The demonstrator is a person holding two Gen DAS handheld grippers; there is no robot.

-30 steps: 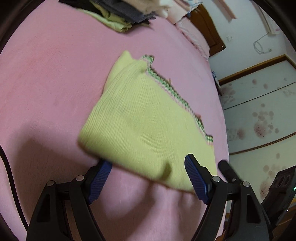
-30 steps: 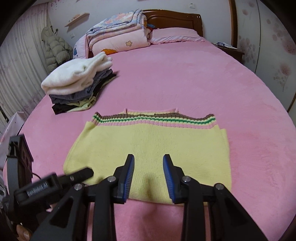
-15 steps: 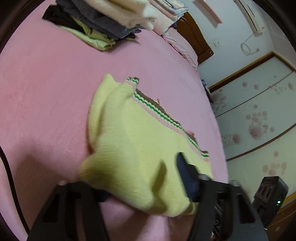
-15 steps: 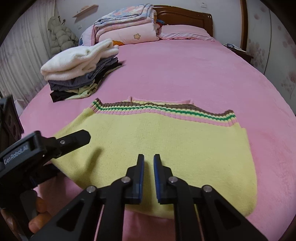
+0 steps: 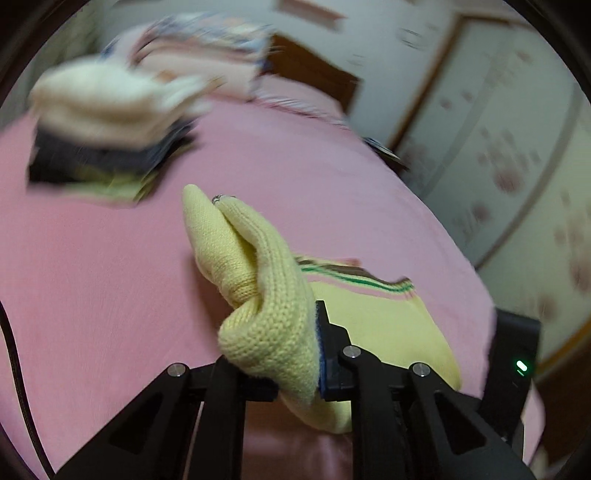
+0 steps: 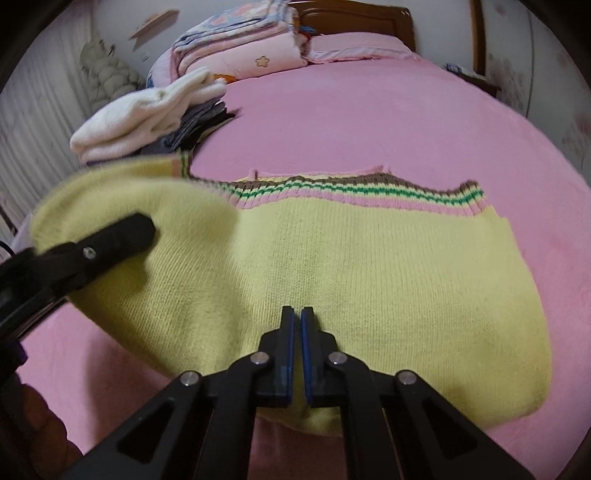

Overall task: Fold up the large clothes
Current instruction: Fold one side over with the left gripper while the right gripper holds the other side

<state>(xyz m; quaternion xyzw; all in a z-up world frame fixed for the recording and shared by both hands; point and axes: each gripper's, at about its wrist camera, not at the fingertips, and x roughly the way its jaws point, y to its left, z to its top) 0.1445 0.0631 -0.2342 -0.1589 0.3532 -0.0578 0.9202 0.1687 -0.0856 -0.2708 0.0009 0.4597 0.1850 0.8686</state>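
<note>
A yellow knit sweater (image 6: 369,273) with a striped hem lies flat on the pink bed (image 6: 369,122). My left gripper (image 5: 277,343) is closing its jaws on the sweater's left corner (image 5: 266,317). The knit is bunched between the pads and lifted off the bed. In the right wrist view that raised flap (image 6: 122,192) curls over one finger of the left gripper (image 6: 114,236). My right gripper (image 6: 297,314) rests on the sweater's near middle. Its jaws are closing to a thin slit, and no cloth bunches between them.
A stack of folded clothes (image 6: 147,114) with a white top piece sits at the bed's left, just beyond the raised flap. Folded quilts (image 6: 240,48) lie by the wooden headboard (image 6: 369,14). A hand (image 6: 37,424) shows at the lower left. Patterned wardrobe doors (image 5: 517,166) stand to the right.
The left gripper closed on the sweater's left corner, rolled and lifted it. The right gripper came down over the sweater's near edge and its jaws came together.
</note>
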